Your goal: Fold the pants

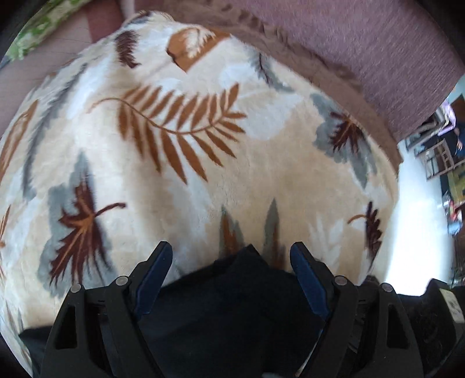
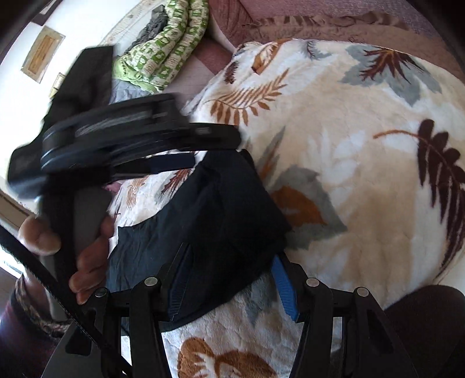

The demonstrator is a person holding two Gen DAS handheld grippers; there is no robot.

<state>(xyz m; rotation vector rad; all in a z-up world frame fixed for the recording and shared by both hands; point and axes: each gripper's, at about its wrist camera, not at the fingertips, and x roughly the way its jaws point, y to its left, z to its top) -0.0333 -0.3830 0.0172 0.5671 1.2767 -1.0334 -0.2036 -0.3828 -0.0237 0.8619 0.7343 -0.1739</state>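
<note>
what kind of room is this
Most likely a bedroom at home: a plush leaf-print blanket covers what seems a bed, a rolled green quilt lies at its far end, and dark pants lie on top.

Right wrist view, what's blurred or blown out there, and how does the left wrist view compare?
Right wrist view: the left tool is motion-smeared, the wall at upper left overexposed, the pants fairly sharp. Left wrist view: the leaf blanket is softly blurred and bulged by the fisheye, the floor at right glares white.

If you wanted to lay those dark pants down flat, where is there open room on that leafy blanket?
Open blanket stretches right of the pants, up to its brown border. It is crowded on the left: the left tool, the green quilt and dark clothes.
</note>
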